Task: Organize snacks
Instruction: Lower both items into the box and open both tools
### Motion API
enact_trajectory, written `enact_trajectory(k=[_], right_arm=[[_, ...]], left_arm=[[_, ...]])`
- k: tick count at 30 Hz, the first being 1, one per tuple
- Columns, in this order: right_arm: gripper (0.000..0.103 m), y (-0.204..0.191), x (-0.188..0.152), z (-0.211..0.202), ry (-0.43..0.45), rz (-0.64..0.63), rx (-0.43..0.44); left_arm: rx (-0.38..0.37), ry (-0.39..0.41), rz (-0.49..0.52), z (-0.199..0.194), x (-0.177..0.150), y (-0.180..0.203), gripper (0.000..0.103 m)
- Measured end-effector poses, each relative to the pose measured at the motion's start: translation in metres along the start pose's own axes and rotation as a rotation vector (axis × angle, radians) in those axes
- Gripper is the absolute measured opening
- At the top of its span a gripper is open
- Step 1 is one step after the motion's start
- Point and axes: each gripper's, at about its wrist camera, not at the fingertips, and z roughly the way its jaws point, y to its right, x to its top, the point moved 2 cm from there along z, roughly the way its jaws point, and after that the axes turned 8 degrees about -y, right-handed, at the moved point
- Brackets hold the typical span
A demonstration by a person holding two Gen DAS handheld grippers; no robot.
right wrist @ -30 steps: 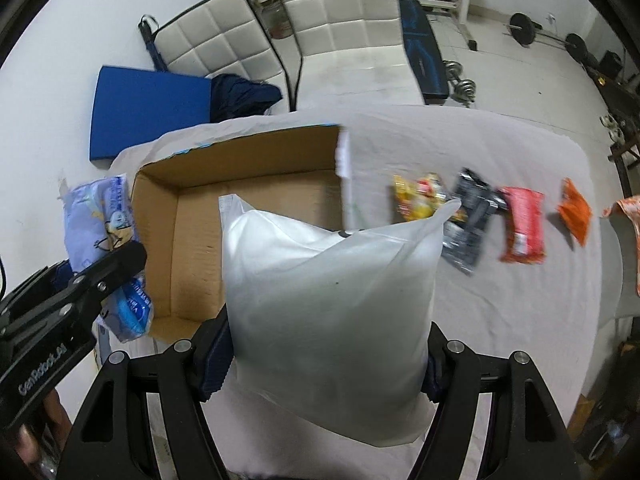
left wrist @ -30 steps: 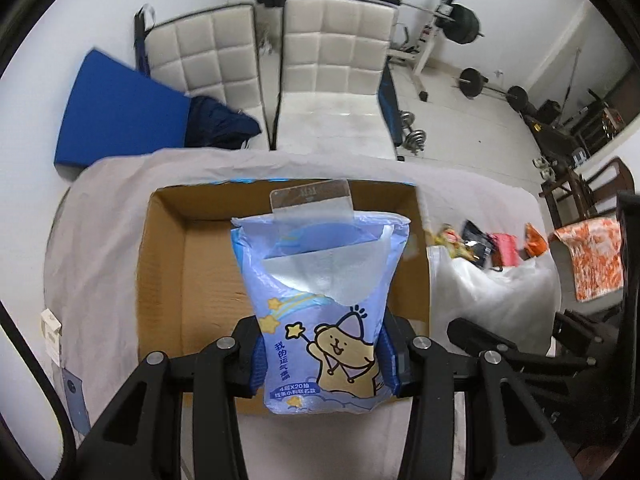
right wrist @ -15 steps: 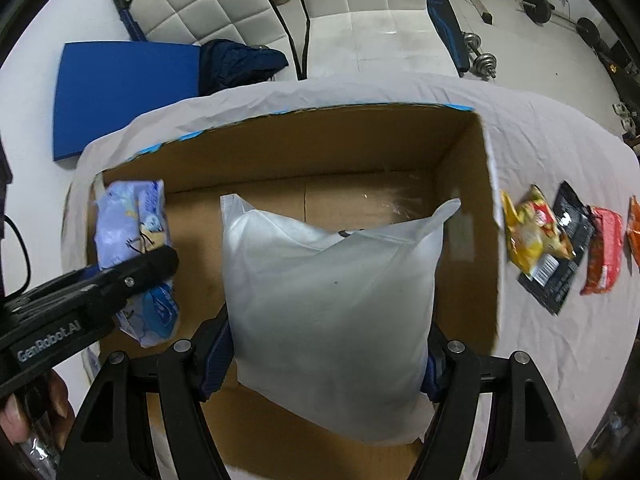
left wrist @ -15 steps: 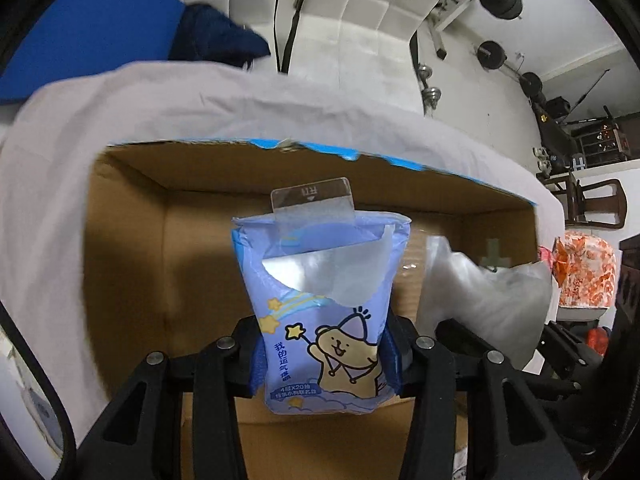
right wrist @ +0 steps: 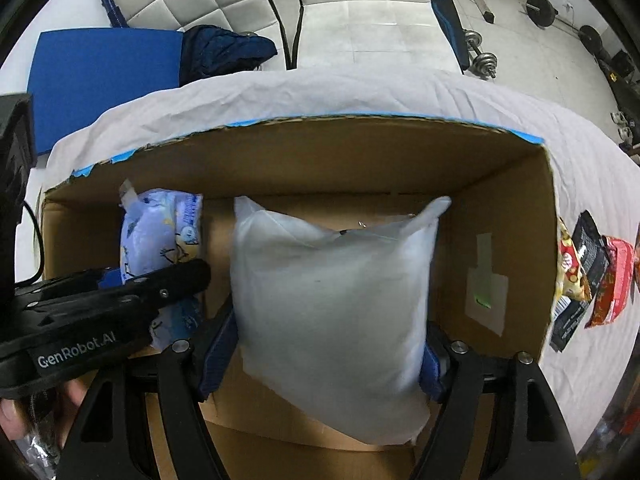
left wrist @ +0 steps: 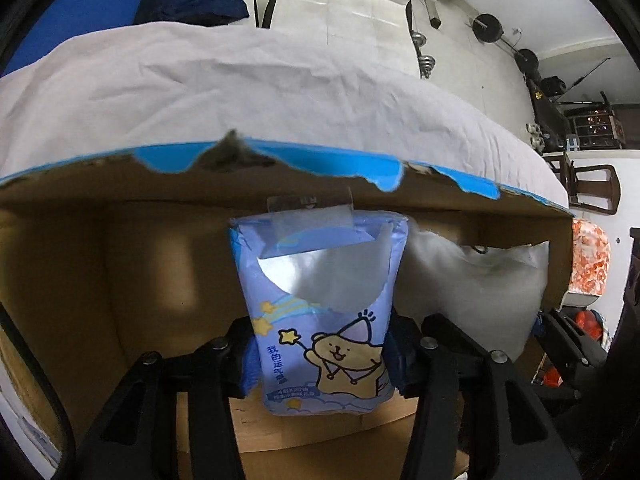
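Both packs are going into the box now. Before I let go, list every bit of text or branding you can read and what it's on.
"GenRobot.AI": white lettering on the left gripper body, right wrist view.
Blue cartoon-bear pack: a column of blue Chinese characters and a small line with "20" below it, too blurred to quote.
White bag: no print visible.
Snack packets right of the cardboard box: too small to read.

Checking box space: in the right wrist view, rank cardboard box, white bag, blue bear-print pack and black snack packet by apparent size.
1. cardboard box
2. white bag, though nearness to the camera inflates it
3. blue bear-print pack, partly hidden by the left gripper
4. black snack packet
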Motion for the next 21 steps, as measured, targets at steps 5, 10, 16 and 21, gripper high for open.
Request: enact_trajectory(k=[5, 10, 16, 21], right_arm=[[0.092, -0.001, 0.001, -0.002, 0.009, -0.003, -0.010], [0.093, 0.001, 0.001, -0.012, 0.013, 0.000, -0.007], [0.103, -0.003, -0.015, -0.030, 0.026, -0.011, -0.029], [0.103, -0.006, -0.039, -0.048, 0.056, -0.008, -0.067]], left_arm=[[0.024, 0.006, 0.003, -0.007, 0.002, 0.002, 0.059], [0.055, 0.045, 0.009, -0.019, -0.003, 0.004, 0.072], [0.111, 0.128, -0.008, -0.039, -0.025, -0.001, 0.086], [0.147, 0.177, -0.024, -0.050, -0.051, -0.008, 0.100]])
